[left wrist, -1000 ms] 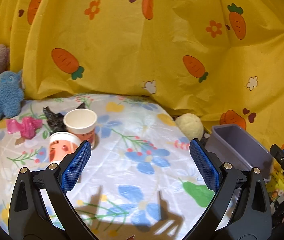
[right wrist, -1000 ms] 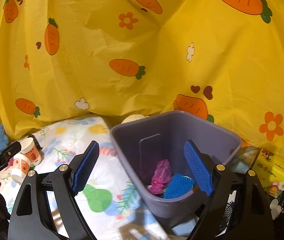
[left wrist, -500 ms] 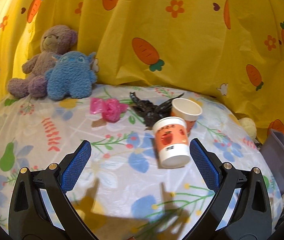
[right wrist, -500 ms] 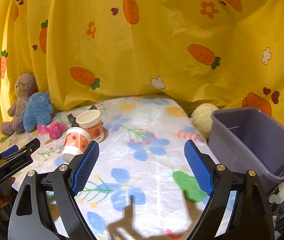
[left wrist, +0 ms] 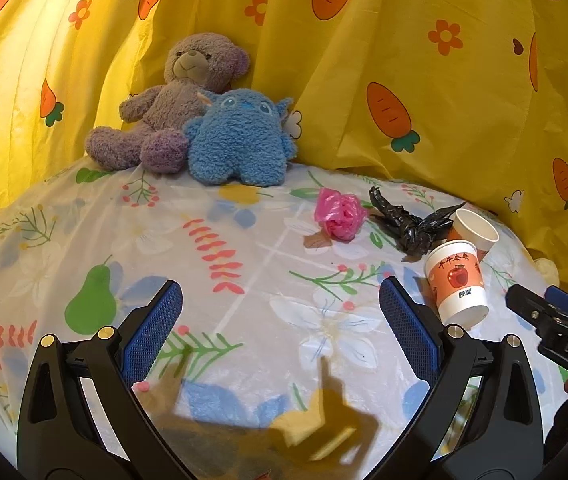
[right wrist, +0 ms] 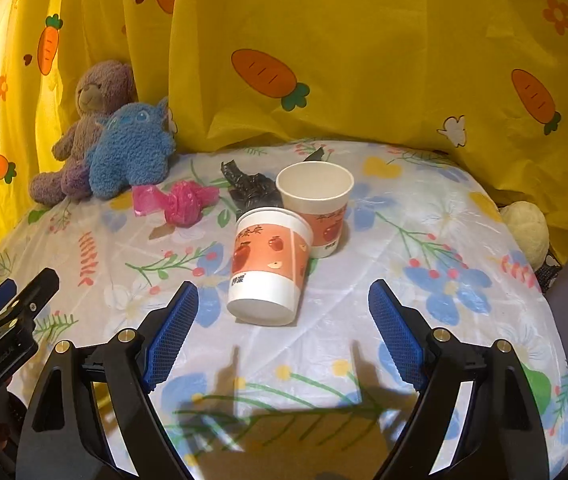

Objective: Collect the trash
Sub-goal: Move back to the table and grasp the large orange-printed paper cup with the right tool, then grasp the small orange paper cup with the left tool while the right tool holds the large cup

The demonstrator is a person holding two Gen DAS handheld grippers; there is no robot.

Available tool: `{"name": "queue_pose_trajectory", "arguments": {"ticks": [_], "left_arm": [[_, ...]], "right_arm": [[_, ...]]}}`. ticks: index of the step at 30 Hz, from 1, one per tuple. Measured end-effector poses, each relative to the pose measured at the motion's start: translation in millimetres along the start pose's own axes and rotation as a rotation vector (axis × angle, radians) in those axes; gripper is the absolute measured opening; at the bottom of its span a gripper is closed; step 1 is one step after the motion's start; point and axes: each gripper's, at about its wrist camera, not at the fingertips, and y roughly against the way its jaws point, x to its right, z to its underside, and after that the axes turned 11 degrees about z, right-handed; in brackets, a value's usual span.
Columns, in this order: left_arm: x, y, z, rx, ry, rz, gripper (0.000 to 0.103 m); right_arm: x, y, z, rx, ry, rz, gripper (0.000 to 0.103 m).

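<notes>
Floral tablecloth (right wrist: pixel 423 216) holds an empty upright cup (right wrist: pixel 315 206) beside a tipped cup (right wrist: pixel 270 266).

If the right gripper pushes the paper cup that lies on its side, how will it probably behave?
The tipped cup lies on its round wall, so it would likely roll, curving because it tapers. It looks like empty thin paper: probably light and easily crushed. It leans near the upright cup, which it might knock.
</notes>
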Motion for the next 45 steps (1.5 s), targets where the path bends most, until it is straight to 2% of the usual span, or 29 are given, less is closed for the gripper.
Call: {"name": "queue_pose_trajectory", "arguments": {"ticks": [5,15,21,23,34,40,45], "left_arm": [[-5,-1,0,-0.005,0.007,0.006,0.097],[7,-1,0,-0.015,-0.032,0.032,0.097],[15,-1,-1,-0.017,-0.043,0.041,0.097],[17,-3,-1,-0.022,-0.044,0.047,0.097],[31,-7,-1,-0.039,-0.061,0.068,0.097],[50,-12,-5,-0.044,-0.088,0.131,0.097],[76,-19,-20,-0.027,-0.114,0.221,0.097]], "right_arm": [[-17,-29,-6,-0.074,0.019,-0.005,0.084],[-26,-61,-17,-0.153,0.012,-0.024,0.079],[-24,-73,-15,-0.190,0.010,-0.031,0.068],[-22,-75,-14,-0.200,0.014,-0.030,0.059],[4,-52,-7,-0.144,-0.022,-0.078,0.057],[36,-23,4,-0.073,-0.070,-0.063,0.057],[64,-7,9,-0.030,-0.115,-0.038,0.057]]}}
